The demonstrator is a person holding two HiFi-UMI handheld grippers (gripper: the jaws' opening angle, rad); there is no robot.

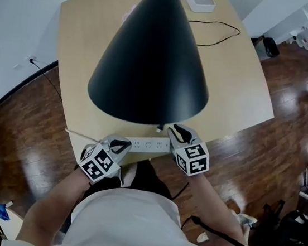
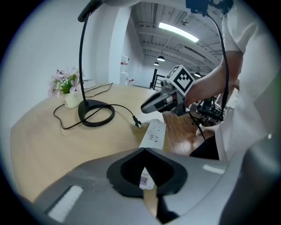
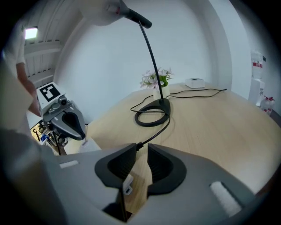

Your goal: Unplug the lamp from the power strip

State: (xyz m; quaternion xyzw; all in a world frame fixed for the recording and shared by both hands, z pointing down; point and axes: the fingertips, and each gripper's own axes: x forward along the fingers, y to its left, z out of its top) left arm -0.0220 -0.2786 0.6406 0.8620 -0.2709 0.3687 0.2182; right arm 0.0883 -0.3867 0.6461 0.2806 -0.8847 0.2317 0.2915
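Left gripper view: looks essentially done. Shows plug point(image 2: 137, 124) lying loose on counter point(image 2: 52, 149) just beside power strip point(image 2: 154, 134), out of every socket, with cord point(image 2: 118, 107) running back to lamp point(image 2: 95, 113). Finds left claw point(image 2: 145, 173) seemingly clenched on the strip's near end, and right claw point(image 3: 140, 151) released, jaws apart, plug just past the tips. Leaves, at a guess, only letting go. Reads nothing: code label point(image 2: 144, 179) too small, cube point(image 2: 181, 79) bearing square markers only.

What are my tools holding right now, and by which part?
Right tool: nothing, jaws apart; the plug lies free. Left tool: shut over the end of the power strip; grip unclear.
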